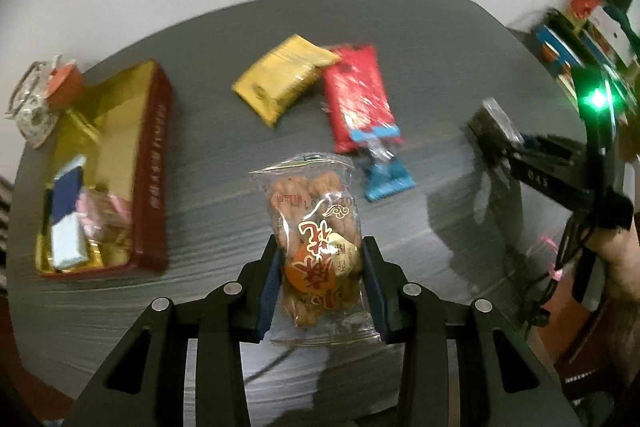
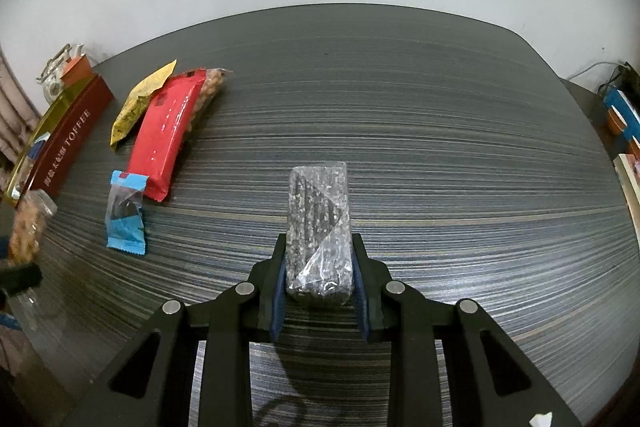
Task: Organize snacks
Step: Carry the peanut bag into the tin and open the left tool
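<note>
dark worktop [image 2: 400,107] | left tongs [image 1: 320,267] pinch twist bag [image 1: 316,227], slick film may slip short of tin [image 1: 152,167] | right tongs [image 2: 319,267] pinch sesame bar [image 2: 319,219]

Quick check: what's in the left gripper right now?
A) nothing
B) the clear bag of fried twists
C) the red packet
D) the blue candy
B: the left gripper pads press both sides of the clear twist bag; the red packet and blue candy lie on the table.

A dark striped table [image 2: 440,107] is seen carrying a red tin [image 1: 150,171], yellow packet [image 1: 280,79], red packet [image 1: 358,95] and blue-ended packet [image 1: 386,175].
</note>
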The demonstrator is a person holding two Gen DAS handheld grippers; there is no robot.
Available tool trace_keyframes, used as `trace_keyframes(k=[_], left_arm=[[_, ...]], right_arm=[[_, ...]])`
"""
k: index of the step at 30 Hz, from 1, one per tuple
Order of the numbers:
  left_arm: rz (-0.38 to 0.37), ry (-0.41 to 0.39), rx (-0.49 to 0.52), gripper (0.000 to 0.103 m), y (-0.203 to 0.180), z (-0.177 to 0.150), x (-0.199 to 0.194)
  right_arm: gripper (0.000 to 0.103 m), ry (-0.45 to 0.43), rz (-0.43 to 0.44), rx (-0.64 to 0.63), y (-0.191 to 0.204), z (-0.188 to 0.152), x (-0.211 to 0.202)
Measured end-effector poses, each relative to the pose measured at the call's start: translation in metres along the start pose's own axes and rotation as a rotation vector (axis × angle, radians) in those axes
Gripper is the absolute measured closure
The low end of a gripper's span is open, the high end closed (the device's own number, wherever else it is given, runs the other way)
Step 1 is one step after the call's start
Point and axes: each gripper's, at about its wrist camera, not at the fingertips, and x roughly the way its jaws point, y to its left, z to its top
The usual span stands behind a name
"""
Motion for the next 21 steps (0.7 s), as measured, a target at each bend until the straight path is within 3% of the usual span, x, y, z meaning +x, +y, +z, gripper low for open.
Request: trace_keyframes(k=[9, 14, 21], left_arm=[[0.097, -0.092, -0.127, 0.064, 0.077, 0.015, -0.033], [0.202, -0.139, -0.201, 0.064, 0.132, 0.021, -0.05], [0.281, -0.126, -0.284, 0.063, 0.194, 0.012, -0.053]], right_arm=[[0.078, -0.006, -0.013, -0.005, 0.003, -0.001, 0.001], [0.078, -0.007, -0.024, -0.014, 0.005, -0.002, 0.0], [0.078, -0.006, -0.042, -0.024, 0.01, -0.002, 0.002]])
